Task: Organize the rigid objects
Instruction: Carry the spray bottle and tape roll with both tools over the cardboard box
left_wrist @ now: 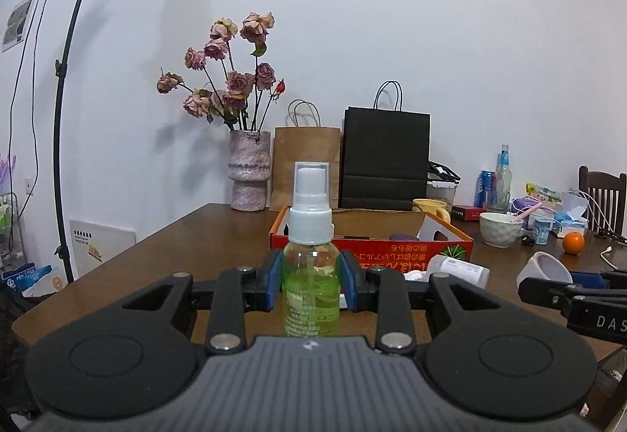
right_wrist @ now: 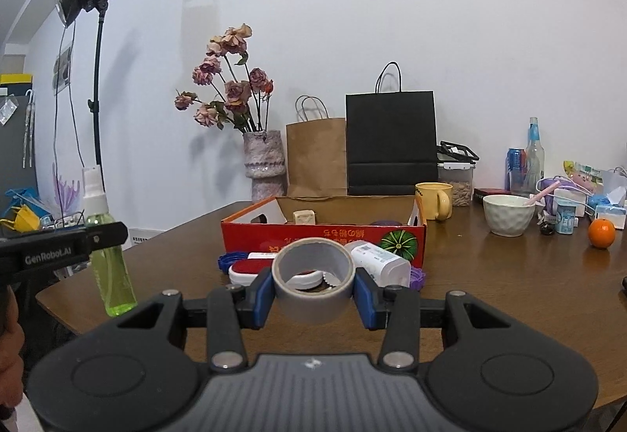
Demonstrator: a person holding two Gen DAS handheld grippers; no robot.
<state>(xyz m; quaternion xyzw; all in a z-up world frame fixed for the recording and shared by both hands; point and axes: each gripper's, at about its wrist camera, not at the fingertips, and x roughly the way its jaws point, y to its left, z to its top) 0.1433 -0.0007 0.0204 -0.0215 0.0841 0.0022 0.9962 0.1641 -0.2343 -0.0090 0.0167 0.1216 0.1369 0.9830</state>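
My left gripper (left_wrist: 311, 281) is shut on a green spray bottle (left_wrist: 311, 299) with a white pump top, held upright above the table's near edge. The bottle also shows in the right wrist view (right_wrist: 111, 267) at the left. My right gripper (right_wrist: 313, 293) is shut on a grey tape roll (right_wrist: 313, 279), held above the table in front of the red cardboard box (right_wrist: 313, 236). The roll shows in the left wrist view (left_wrist: 542, 267) at the right. Loose items lie before the box: a white bottle (right_wrist: 382, 261), a red-and-white lint brush (right_wrist: 250, 269), a blue cap (right_wrist: 229, 260).
The box (left_wrist: 411, 250) holds a small wooden cube (right_wrist: 303, 217). Behind it stand a vase of dried roses (right_wrist: 263, 165), a brown bag (right_wrist: 315, 158), a black bag (right_wrist: 392, 142) and a yellow mug (right_wrist: 433, 200). At right are a white bowl (right_wrist: 508, 214), an orange (right_wrist: 601, 233), bottles and clutter.
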